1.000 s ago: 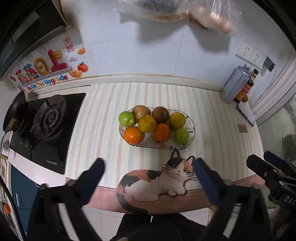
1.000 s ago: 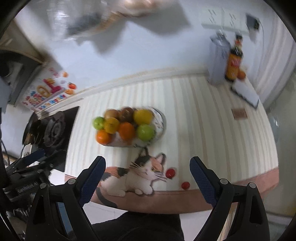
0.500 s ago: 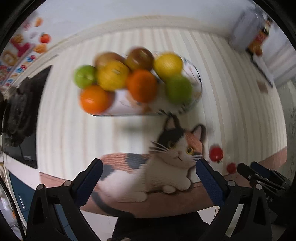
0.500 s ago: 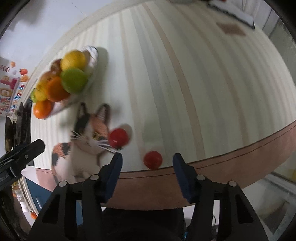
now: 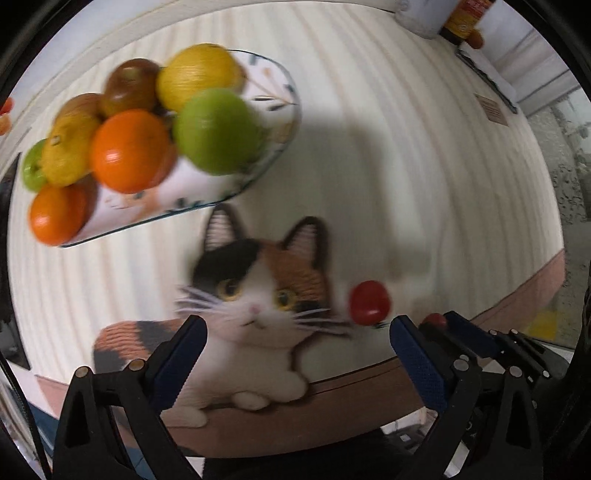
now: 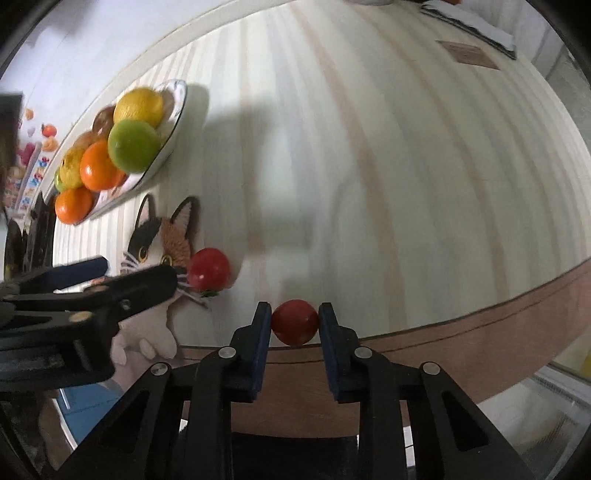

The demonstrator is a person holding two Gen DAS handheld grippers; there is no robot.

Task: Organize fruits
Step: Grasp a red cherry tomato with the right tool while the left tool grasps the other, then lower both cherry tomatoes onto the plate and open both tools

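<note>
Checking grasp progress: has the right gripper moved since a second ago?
Yes. The right gripper has dropped toward the counter's front edge, closing around the small tomato.

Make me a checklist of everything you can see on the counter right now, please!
Surface: striped countertop, cat-shaped mat at its front edge.
Job's things: fruit plate piled with oranges, lemons, green apples; one cherry tomato loose beside the mat; second tomato near the edge.
Clutter: bottle and paper at the far corner.
Grippers: right gripper closed on the second tomato; left gripper open.
Cables: nothing seen.
Surroundings: wall stickers, stove.
</note>
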